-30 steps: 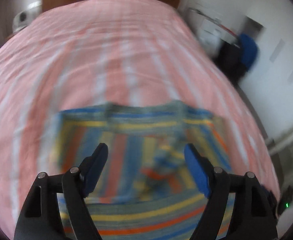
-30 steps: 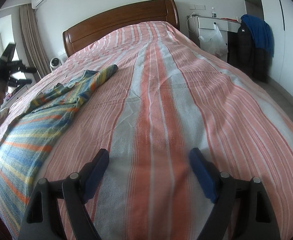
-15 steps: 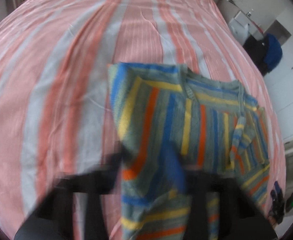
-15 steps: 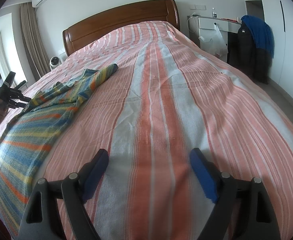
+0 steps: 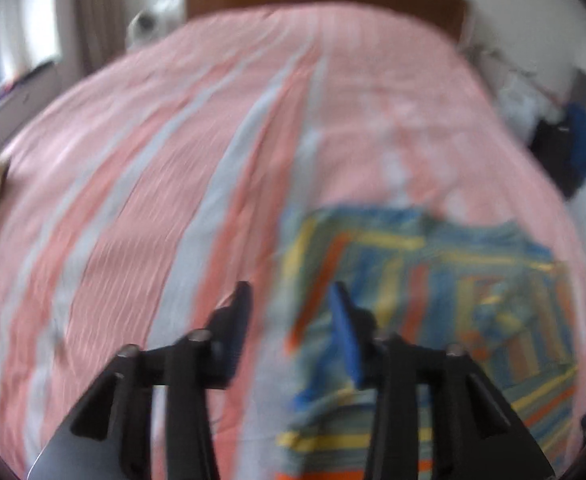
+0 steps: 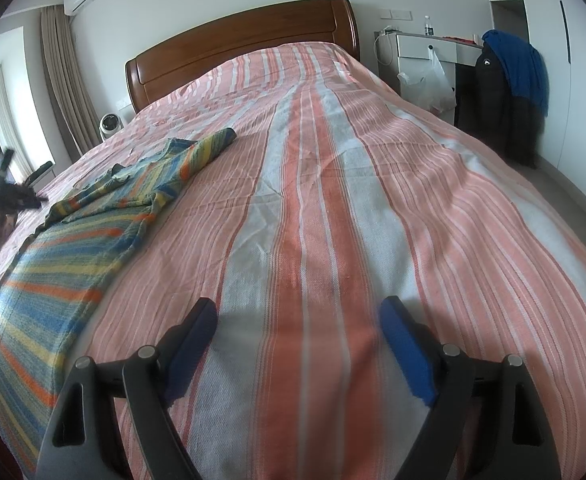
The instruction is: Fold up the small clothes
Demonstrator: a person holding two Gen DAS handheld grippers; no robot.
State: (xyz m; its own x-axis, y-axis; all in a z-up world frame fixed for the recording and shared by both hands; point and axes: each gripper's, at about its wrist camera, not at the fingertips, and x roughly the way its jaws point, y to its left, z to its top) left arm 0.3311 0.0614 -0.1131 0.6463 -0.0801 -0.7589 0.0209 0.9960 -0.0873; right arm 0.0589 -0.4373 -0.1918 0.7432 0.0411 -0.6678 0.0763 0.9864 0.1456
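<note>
Left gripper (image 5: 289, 312): jaws opening, nothing between them, striped shirt (image 5: 433, 300) just beside its right finger, flat on the bedspread (image 5: 153, 200). Right gripper (image 6: 299, 340): spread wide, empty, shirt well off to its left. Step, I judge: mid-fold, sleeve side. Next: re-grab an edge w/ left.

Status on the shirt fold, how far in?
Early. One sleeve of the striped shirt looks folded in; the far sleeve still sticks out flat and the body lies full length on the bed. Left gripper is opening, nothing between its fingers. Right gripper hangs open over bare bedspread.
</note>
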